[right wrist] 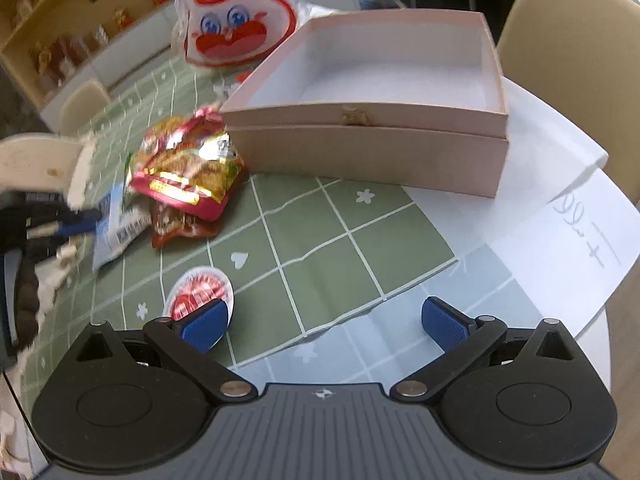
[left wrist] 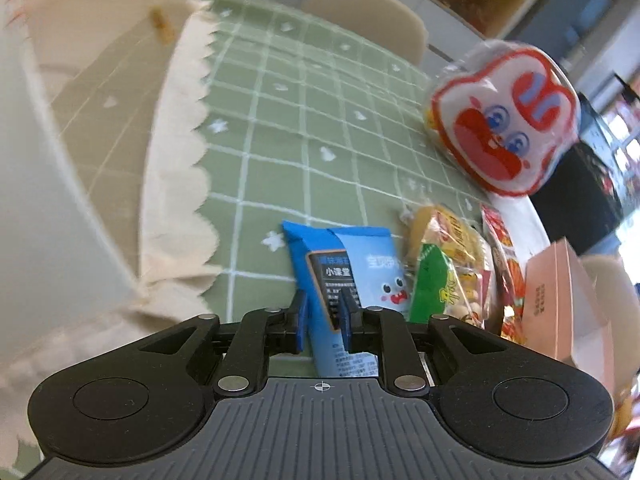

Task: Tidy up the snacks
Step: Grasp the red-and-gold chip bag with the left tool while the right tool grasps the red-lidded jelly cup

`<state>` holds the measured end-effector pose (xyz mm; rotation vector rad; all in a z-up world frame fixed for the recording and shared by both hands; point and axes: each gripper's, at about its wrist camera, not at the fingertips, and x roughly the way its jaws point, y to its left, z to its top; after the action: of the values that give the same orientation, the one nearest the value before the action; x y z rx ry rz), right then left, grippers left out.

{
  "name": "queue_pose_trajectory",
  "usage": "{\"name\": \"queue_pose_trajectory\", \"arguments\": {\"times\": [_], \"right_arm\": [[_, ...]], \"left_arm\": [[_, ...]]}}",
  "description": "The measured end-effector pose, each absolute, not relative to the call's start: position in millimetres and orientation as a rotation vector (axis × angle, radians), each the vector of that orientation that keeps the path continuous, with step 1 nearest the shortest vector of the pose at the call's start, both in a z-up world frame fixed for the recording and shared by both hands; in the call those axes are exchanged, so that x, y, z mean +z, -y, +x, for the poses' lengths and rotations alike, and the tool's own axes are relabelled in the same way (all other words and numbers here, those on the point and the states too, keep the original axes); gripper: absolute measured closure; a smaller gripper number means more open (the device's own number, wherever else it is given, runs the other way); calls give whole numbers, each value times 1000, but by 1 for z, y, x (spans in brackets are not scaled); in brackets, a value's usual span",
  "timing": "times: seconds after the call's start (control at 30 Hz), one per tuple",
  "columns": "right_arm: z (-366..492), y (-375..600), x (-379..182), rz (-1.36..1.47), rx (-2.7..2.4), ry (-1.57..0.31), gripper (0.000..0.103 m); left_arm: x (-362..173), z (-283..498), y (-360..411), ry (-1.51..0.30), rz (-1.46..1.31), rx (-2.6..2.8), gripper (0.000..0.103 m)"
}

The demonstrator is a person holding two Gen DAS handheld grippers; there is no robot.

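Observation:
My left gripper point(left wrist: 322, 300) points down at a dark blue snack packet point(left wrist: 304, 248) lying on the green checked cloth point(left wrist: 280, 120). Its jaws stand narrowly apart, the packet shows between them, and the pads do not press on it. A light blue packet point(left wrist: 380, 268) and yellow and green packets point(left wrist: 440, 248) lie just to the right. My right gripper point(right wrist: 324, 308) is wide open and empty above the cloth. A round red-lidded cup point(right wrist: 196, 284) lies by its left finger. Red and gold packets point(right wrist: 188, 164) are piled in front of the open pink box point(right wrist: 360, 152).
A white bag with a red cartoon face point(right wrist: 232, 20) stands behind the pile. A sheet of paper with handwriting point(right wrist: 580, 232) lies right of the box. A cream sleeve point(left wrist: 100, 120) fills the left of the left wrist view. Beige chairs point(right wrist: 572, 40) ring the table.

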<state>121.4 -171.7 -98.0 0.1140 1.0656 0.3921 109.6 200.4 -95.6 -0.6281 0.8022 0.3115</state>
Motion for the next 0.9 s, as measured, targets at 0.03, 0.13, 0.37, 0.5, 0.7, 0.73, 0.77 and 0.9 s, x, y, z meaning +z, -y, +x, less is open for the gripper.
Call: {"name": "queue_pose_trajectory", "arguments": {"times": [0.03, 0.13, 0.37, 0.5, 0.7, 0.73, 0.77, 0.9], "right_arm": [[124, 168, -97, 69, 408, -1086, 0], [127, 154, -95, -27, 496, -1088, 9], [117, 113, -78, -38, 560, -973, 9], [109, 86, -88, -122, 550, -975, 11], [91, 87, -89, -277, 491, -895, 13], [90, 92, -89, -287, 465, -886, 13], [89, 98, -89, -289, 441, -885, 13], [93, 128, -96, -184, 373, -929, 13]], "left_arm": [[-96, 111, -194, -804, -587, 298, 76], [-93, 116, -179, -819, -462, 255, 76], [-73, 104, -154, -783, -349, 220, 76], [-61, 100, -132, -807, -303, 95, 76], [-64, 100, -104, -815, -326, -219, 76], [-66, 101, -101, -821, -337, -244, 76], [-67, 103, -98, -826, -332, -244, 76], [-59, 114, -93, -799, -301, -157, 76]]}}
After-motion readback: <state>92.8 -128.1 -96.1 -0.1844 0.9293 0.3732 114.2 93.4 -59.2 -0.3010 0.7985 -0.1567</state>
